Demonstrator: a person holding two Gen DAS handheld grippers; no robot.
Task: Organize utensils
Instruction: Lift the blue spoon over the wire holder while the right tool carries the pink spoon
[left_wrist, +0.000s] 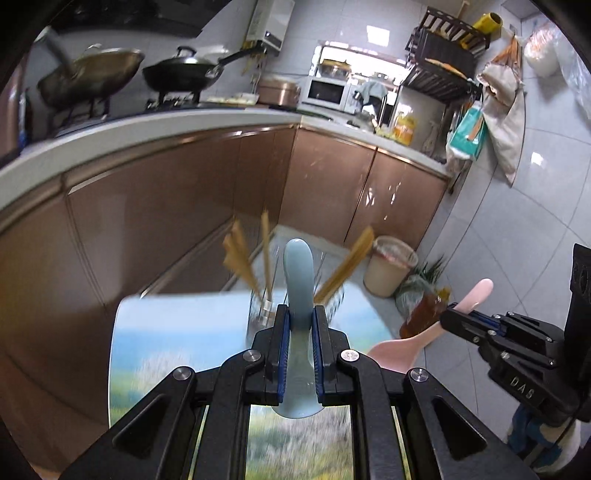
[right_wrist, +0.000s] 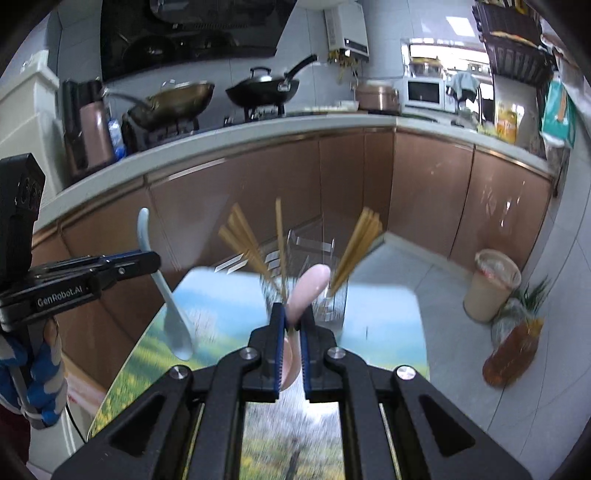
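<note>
My left gripper (left_wrist: 300, 314) is shut on a light blue ceramic spoon (left_wrist: 298, 273), handle pointing forward and up, bowl below the jaws. It also shows in the right wrist view (right_wrist: 173, 314), held by the left gripper (right_wrist: 155, 258). My right gripper (right_wrist: 291, 314) is shut on a pink ceramic spoon (right_wrist: 308, 286), also seen in the left wrist view (left_wrist: 402, 347). A clear holder (right_wrist: 332, 302) with several wooden chopsticks (right_wrist: 360, 243) stands on the table just beyond both grippers, also in the left wrist view (left_wrist: 258, 314).
The table (right_wrist: 221, 325) has a landscape-print top. Brown kitchen cabinets (left_wrist: 166, 221) lie beyond it, with woks (left_wrist: 177, 74) on the stove above. A beige bin (right_wrist: 491, 284) and an oil bottle (right_wrist: 513, 347) stand on the tiled floor at right.
</note>
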